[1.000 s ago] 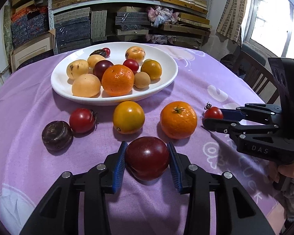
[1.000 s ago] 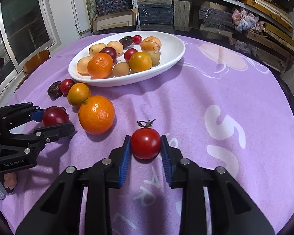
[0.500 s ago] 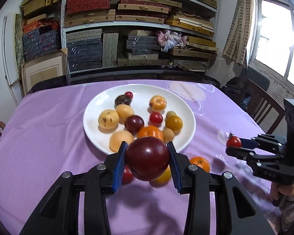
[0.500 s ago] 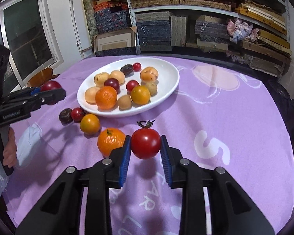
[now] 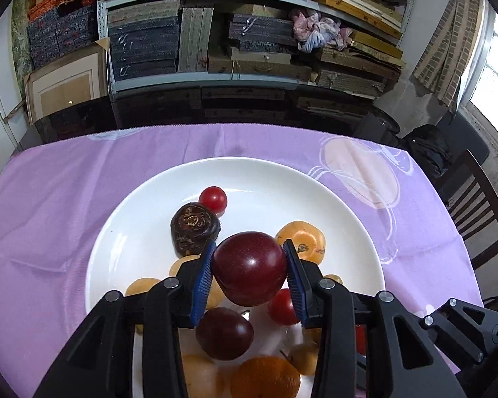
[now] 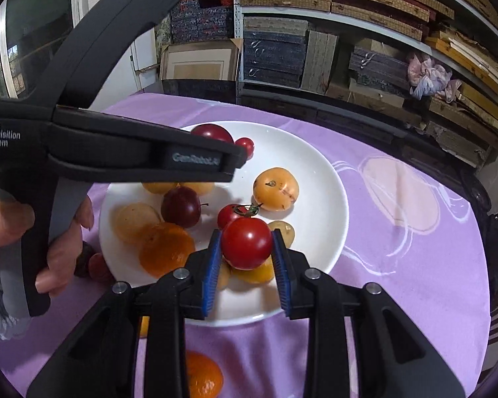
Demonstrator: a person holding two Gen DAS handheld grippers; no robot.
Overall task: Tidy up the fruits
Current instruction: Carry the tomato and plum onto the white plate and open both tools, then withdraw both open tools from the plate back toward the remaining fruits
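fingers (image 5: 204, 275) lifted – fruits now over plate (image 5: 315, 192)

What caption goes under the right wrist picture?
Right gripper holds a red tomato above the white plate of fruit.

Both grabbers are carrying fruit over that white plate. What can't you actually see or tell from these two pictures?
- Left wrist view: the dark red plum and left gripper hide the fruit beneath them on the plate.
- Right wrist view: the left gripper's body covers the plate's left side.
- Right wrist view: the orange on the tablecloth is cut off by the bottom edge.
- Neither view shows how high either fruit hangs above the plate.
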